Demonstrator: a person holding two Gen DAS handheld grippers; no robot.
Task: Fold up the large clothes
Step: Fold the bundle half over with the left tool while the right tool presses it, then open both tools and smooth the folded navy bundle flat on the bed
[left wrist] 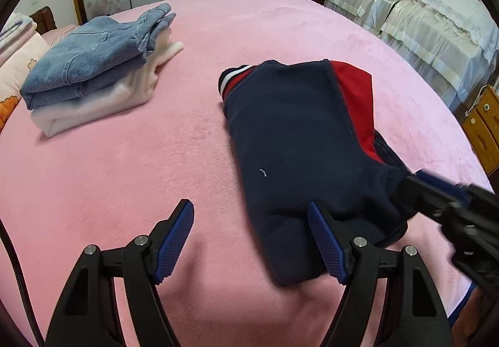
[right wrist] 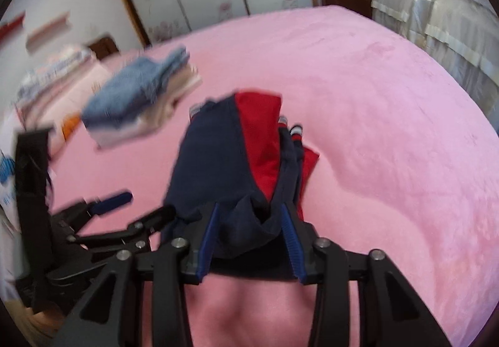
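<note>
A navy and red garment (left wrist: pixel 299 141) lies folded on the pink bed (left wrist: pixel 193 160), its striped collar at the far end. My left gripper (left wrist: pixel 251 216) is open and empty; its right finger rests against the garment's near left edge. My right gripper (right wrist: pixel 249 216) is shut on the garment's near edge (right wrist: pixel 249 222), with bunched navy fabric between the blue pads. The garment (right wrist: pixel 218 160) stretches away from it, lifted slightly at the near end. The right gripper also shows in the left wrist view (left wrist: pixel 436 197), blurred, at the garment's near right corner.
A folded stack, blue denim on a white garment (left wrist: pixel 90 72), sits at the bed's far left. Pillows (left wrist: pixel 15 66) lie beyond it. A covered sofa (left wrist: pixel 421 19) and a wooden cabinet (left wrist: pixel 483 122) stand to the right of the bed.
</note>
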